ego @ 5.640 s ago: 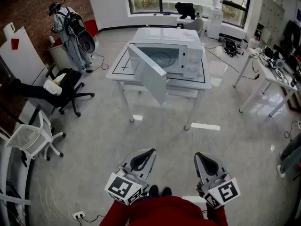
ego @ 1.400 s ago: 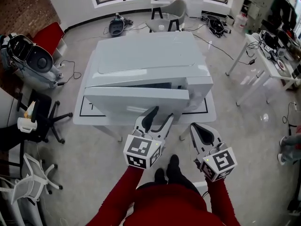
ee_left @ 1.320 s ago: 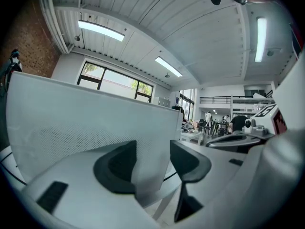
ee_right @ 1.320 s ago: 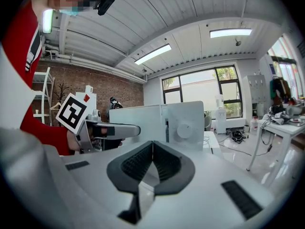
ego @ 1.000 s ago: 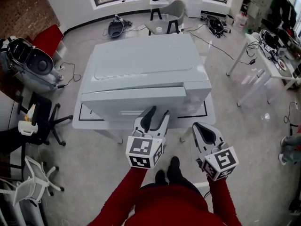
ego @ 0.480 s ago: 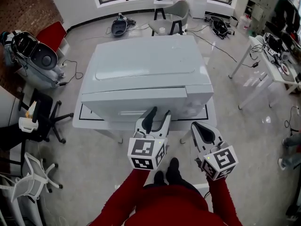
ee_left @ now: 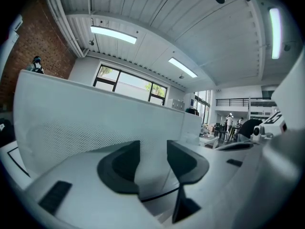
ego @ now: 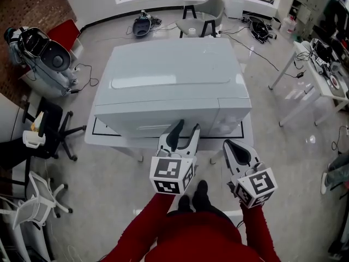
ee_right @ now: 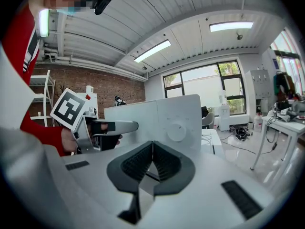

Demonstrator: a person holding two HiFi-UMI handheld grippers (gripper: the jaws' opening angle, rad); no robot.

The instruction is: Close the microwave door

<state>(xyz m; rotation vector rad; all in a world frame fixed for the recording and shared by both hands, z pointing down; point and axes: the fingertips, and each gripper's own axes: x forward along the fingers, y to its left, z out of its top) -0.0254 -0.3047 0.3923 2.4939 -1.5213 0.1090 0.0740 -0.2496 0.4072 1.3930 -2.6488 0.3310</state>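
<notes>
The white microwave (ego: 169,75) stands on a white table (ego: 103,138), and its door (ego: 155,121) lies flush against the body. My left gripper (ego: 182,131) points at the door's front, its fingertips close to or touching it; which, I cannot tell. Its jaws are closing, still parted, with nothing between them. In the left gripper view the perforated door (ee_left: 95,123) fills the space beyond that gripper (ee_left: 153,161). My right gripper (ego: 233,146) hangs to the right, short of the control panel, shut and empty. The right gripper view shows the right gripper (ee_right: 152,149), the dial (ee_right: 177,131) and the left gripper (ee_right: 107,128).
A black office chair (ego: 46,127) and a white chair (ego: 32,209) stand at the left. A grey chair (ego: 204,12) is behind the table, and a white desk (ego: 316,53) with clutter is at the right. Cables lie on the floor.
The door, wide open at first and then slightly ajar, has swung shut against the microwave body. The person has walked up to the table. Both grippers have barely moved lately.
</notes>
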